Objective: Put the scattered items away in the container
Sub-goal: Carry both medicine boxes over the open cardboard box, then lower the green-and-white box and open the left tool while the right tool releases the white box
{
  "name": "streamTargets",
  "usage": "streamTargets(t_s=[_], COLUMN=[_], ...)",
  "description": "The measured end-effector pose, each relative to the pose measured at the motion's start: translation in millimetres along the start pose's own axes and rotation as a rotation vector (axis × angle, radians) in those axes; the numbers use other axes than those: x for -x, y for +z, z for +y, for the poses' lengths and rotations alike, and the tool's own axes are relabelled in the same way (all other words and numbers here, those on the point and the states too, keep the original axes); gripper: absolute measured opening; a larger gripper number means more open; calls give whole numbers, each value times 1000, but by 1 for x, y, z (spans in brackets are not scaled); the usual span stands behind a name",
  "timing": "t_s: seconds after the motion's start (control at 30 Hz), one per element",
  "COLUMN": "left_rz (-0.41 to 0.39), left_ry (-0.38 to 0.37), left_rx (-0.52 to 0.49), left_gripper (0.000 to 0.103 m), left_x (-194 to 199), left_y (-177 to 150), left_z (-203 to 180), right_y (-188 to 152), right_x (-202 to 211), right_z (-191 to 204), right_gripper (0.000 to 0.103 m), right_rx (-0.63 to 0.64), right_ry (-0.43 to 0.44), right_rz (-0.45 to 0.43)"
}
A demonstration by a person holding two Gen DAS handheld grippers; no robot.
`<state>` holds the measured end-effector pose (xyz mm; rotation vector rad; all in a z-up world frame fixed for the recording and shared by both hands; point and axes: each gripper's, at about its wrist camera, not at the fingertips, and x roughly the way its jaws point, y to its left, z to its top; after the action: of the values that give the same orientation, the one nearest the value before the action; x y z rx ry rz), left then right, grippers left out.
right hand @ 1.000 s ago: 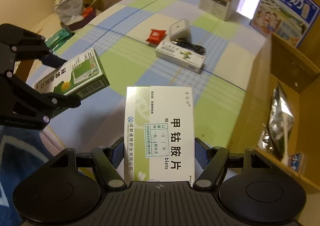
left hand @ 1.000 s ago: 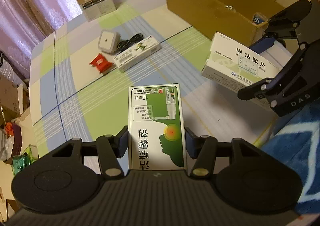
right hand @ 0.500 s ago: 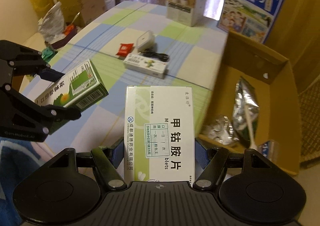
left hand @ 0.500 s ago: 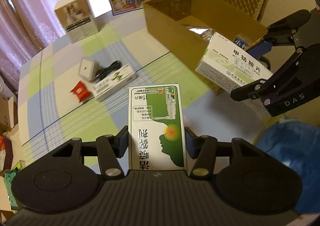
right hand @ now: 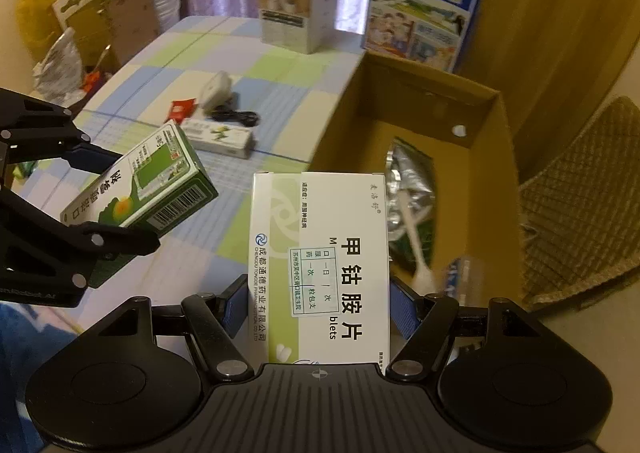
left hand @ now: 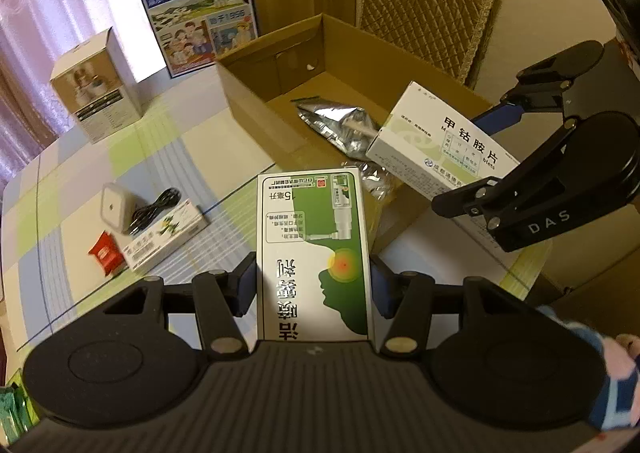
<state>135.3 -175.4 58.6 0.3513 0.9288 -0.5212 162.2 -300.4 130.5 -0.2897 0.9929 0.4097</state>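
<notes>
My left gripper (left hand: 313, 285) is shut on a green-and-white spray box (left hand: 312, 237), held above the table just short of the open cardboard carton (left hand: 256, 109). My right gripper (right hand: 320, 305) is shut on a white tablet box (right hand: 320, 253) that hangs over the carton's near wall (right hand: 340, 109). A silver foil pouch (right hand: 408, 189) and a white plastic spoon (right hand: 416, 253) lie inside. On the checked tablecloth lie a white adapter with a black cable (left hand: 114, 207), a red packet (left hand: 106, 253) and a long white-green box (left hand: 168, 235).
A white product carton (left hand: 96, 93) and a tall blue milk carton (left hand: 200, 9) stand at the table's far side. A chair with a quilted cushion (left hand: 424, 9) stands behind the cardboard carton. Bags and boxes (right hand: 80, 33) crowd the floor beyond the table's left edge.
Both grippers have risen and travelled toward the cardboard carton with their boxes. The carton's inside now shows in both views. The grips have not changed.
</notes>
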Motion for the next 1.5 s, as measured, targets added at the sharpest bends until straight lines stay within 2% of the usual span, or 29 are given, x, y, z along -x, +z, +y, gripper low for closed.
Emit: streamTargets(t_s=[0.33, 0.8, 1.27, 1.5], left_rz=[-14, -27, -33, -33], left_ry=[-17, -57, -94, -110], left_rx=[-3, 50, 230, 267], left_gripper=[51, 51, 51, 51], left_x=[-16, -45, -78, -92], left_y=[33, 70, 98, 107], left_z=[-16, -22, -18, -24], right_y=[-3, 10, 26, 30], right_x=[9, 2, -13, -20], right_z=[-42, -88, -120, -136], right_gripper=[68, 68, 68, 68], right_rx=[-51, -142, -221, -263], right_ry=[-44, -66, -63, -65], right_rz=[-7, -6, -7, -11])
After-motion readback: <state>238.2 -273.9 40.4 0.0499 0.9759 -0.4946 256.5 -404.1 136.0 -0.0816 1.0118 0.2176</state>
